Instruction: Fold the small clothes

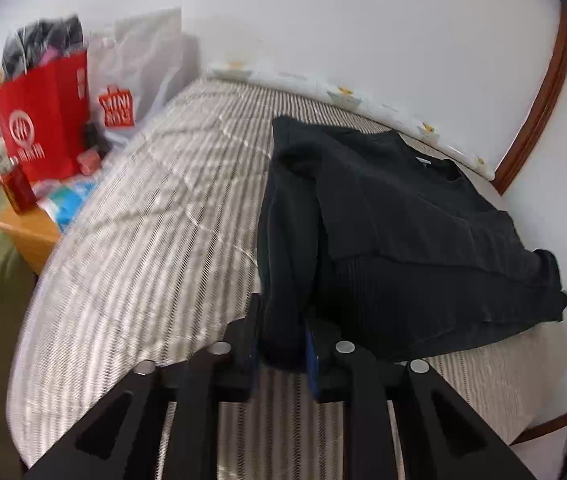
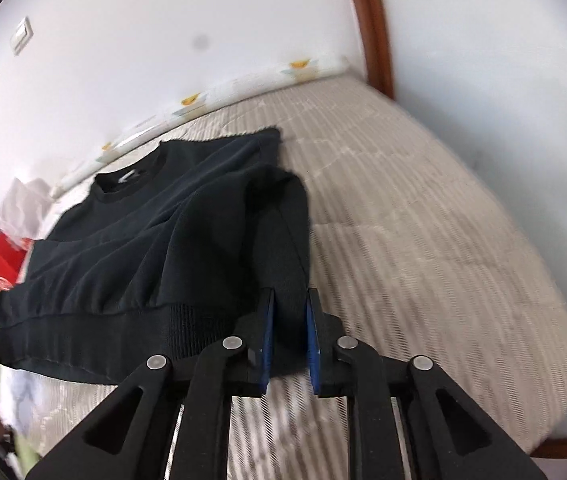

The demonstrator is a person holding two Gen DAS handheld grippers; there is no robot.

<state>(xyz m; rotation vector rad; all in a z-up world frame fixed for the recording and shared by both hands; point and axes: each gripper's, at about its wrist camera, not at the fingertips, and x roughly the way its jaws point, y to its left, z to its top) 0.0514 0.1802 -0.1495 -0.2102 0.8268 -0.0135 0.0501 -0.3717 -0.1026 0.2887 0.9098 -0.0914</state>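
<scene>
You hold a black sweatshirt (image 1: 395, 216) on the striped bedspread (image 1: 143, 220), its body spread ahead of both claws: your left gripper (image 1: 281, 344) and right gripper (image 2: 289, 340) each clamp a sleeve cuff. Keep both cuffs level and taut as you fold them inward. Only the left view shows red shopping bags (image 1: 43, 120); only the right, a wall switch (image 2: 22, 36).

Red bags (image 1: 41, 120) (blurred, perhaps shopping) beside striped bed (image 1: 155, 220).
</scene>
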